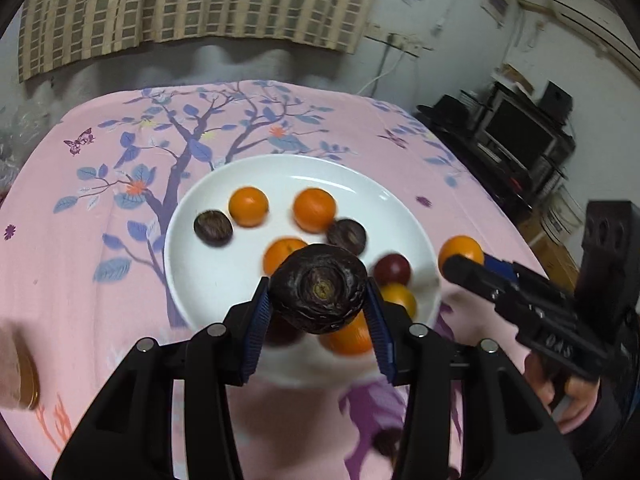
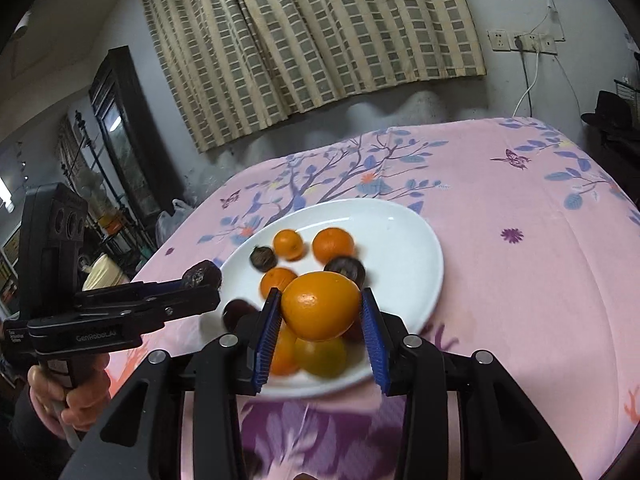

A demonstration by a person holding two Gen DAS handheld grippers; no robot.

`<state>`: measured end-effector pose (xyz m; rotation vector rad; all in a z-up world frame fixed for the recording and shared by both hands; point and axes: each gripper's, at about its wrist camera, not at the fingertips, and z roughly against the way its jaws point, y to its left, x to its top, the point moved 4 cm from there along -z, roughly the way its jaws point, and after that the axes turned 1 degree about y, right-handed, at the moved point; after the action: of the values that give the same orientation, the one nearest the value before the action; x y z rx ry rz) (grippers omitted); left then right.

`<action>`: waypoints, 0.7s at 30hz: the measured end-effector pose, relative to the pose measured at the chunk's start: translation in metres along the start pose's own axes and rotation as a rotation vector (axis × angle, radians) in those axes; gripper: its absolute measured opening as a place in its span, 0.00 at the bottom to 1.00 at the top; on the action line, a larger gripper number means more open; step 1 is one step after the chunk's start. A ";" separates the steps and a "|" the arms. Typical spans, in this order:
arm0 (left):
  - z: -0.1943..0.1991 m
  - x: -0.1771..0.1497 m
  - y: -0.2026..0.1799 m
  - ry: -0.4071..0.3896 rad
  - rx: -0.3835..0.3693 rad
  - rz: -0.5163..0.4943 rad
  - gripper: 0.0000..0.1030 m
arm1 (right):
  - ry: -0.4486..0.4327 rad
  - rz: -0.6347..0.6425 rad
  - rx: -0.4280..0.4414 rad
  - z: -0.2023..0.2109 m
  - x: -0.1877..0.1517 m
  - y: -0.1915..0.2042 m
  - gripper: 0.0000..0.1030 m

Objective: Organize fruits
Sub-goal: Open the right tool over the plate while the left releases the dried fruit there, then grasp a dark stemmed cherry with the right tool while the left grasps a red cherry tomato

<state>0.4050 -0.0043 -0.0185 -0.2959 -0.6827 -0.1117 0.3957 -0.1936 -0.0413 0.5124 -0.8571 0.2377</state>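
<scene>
The table (image 2: 520,280) under its pink flowered cloth carries a white plate (image 2: 404,248), the landmark for everything else. On the plate lie several oranges (image 1: 314,209) and dark round fruits (image 1: 213,227), loosely mixed, with more crowded at its near edge.

Above that near edge, the left hand-held gripper (image 1: 318,306) has its blue pads pressed on both sides of a dark wrinkled fruit (image 1: 318,294), held clear of the plate. Just right of the plate's rim in the left wrist view, the right hand-held gripper (image 2: 320,314) is closed part-way around an orange fruit (image 2: 320,306), also lifted.

The step in hand looks like placing both fruits. To do it well, each should be lowered near its own kind, into a bare patch of plate toward the far side, and the jaws opened only once the fruit rests, since round fruit will likely roll and knock its neighbours.
</scene>
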 end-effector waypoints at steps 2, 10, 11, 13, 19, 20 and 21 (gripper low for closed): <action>-0.012 0.010 0.007 0.009 0.048 0.017 0.68 | -0.005 0.006 -0.004 -0.013 0.004 -0.003 0.47; 0.049 -0.032 0.010 -0.071 0.146 0.016 0.93 | 0.046 0.048 0.030 0.027 -0.025 0.018 0.68; 0.059 -0.045 0.010 -0.081 0.144 0.017 0.93 | 0.068 0.055 0.034 0.031 -0.032 0.023 0.68; 0.073 -0.069 0.013 -0.094 0.139 0.040 0.94 | 0.111 0.079 0.054 0.039 -0.048 0.034 0.68; 0.084 -0.122 0.034 -0.065 0.105 0.159 0.94 | 0.233 0.205 0.140 0.060 -0.103 0.063 0.52; 0.087 -0.125 0.035 -0.067 0.077 0.172 0.94 | 0.255 0.205 0.150 0.062 -0.111 0.063 0.50; 0.090 -0.127 0.037 -0.079 0.071 0.184 0.94 | 0.269 0.206 0.151 0.064 -0.116 0.063 0.48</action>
<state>0.2599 0.0585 -0.0416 -0.2951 -0.7333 0.0994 0.2543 -0.1732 -0.0749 0.5194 -0.6309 0.5508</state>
